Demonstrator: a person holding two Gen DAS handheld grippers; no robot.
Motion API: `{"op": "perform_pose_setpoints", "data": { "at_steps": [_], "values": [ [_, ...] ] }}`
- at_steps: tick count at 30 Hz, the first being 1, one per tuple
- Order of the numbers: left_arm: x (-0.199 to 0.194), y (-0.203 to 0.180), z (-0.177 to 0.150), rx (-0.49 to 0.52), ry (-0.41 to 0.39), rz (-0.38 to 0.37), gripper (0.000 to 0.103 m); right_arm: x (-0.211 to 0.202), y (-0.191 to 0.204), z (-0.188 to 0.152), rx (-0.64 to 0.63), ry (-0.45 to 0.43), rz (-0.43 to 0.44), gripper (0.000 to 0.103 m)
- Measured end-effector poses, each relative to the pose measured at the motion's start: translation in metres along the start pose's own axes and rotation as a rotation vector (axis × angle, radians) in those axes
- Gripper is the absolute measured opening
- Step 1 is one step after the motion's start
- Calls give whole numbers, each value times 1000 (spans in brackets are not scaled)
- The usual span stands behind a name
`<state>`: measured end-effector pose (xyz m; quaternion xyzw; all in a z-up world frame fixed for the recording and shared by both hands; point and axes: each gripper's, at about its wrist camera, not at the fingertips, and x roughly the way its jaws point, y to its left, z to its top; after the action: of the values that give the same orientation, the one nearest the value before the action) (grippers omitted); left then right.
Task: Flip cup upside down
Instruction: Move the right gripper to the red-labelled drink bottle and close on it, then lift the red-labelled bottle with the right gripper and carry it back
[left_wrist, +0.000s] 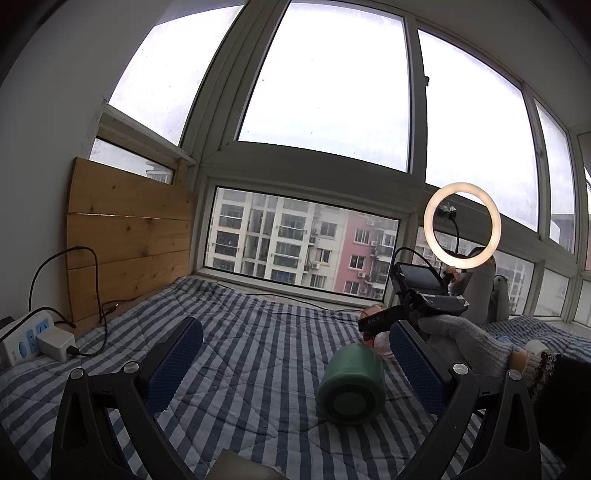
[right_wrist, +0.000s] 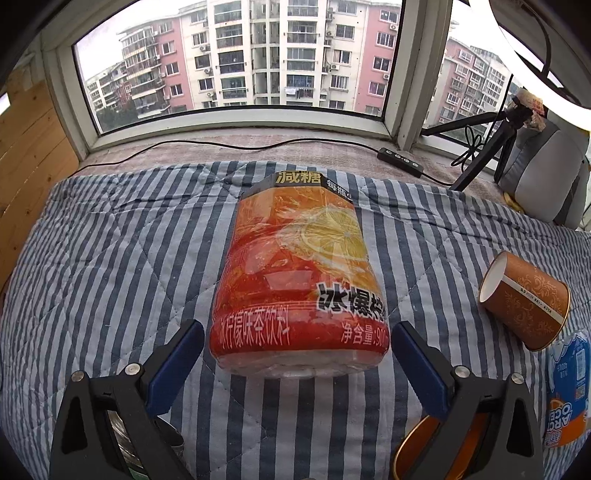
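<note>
Through the left wrist camera we see our left gripper (left_wrist: 295, 354) spread wide and holding nothing, its blue-padded fingers (left_wrist: 173, 369) hovering over the blue-and-white striped quilt (left_wrist: 240, 339). A green cylindrical cup (left_wrist: 351, 384) lies on its side on the quilt between the fingers, nearer the right one, its flat end facing us. Beyond it the right gripper (left_wrist: 373, 325) reaches in over an orange-labelled bottle that is mostly hidden. A white power strip (left_wrist: 26, 339) sits at the left edge, and a lit ring light (left_wrist: 461, 225) stands by the window.

Through the right wrist camera our right gripper (right_wrist: 297, 352) is likewise wide apart and empty, its fingers flanking the base of a large clear plastic bottle with an orange lemon-tea label (right_wrist: 299, 288) lying on the quilt. To the right, a brown patterned paper cup (right_wrist: 524, 306) lies on its side, its white mouth pointing left, well apart from the fingers.
</note>
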<state>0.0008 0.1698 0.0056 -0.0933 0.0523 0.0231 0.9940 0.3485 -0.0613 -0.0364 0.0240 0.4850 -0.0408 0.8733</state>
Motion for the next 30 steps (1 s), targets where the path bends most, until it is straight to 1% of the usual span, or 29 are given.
{"op": "perform_pose_setpoints", "data": {
  "at_steps": [1, 2, 3, 8, 13, 21, 27, 30],
  "values": [
    [0, 0, 0, -1, 0, 1, 102, 1, 0, -1, 1, 6, 0, 93],
    [0, 0, 0, -1, 0, 3, 102, 2, -1, -2, 3, 14, 0, 86],
    [0, 1, 1, -2, 1, 5, 102, 3, -2, -2, 4, 20, 4, 85],
    [3, 3, 1, -4, 5, 15, 102, -1, -7, -5, 17, 9, 4, 85],
    [5, 2, -1, 4, 12, 28, 102, -21, -8, -20, 2, -2, 26, 85],
    [4, 4, -2, -6, 1, 52, 102, -52, -13, -69, -29, -5, 46, 85],
    [8, -2, -4, 19, 15, 63, 102, -78, -20, -105, -20, -21, 108, 85],
    [9, -6, -5, 39, 14, 75, 102, -86, -19, -123, -41, -30, 125, 85]
  ]
}}
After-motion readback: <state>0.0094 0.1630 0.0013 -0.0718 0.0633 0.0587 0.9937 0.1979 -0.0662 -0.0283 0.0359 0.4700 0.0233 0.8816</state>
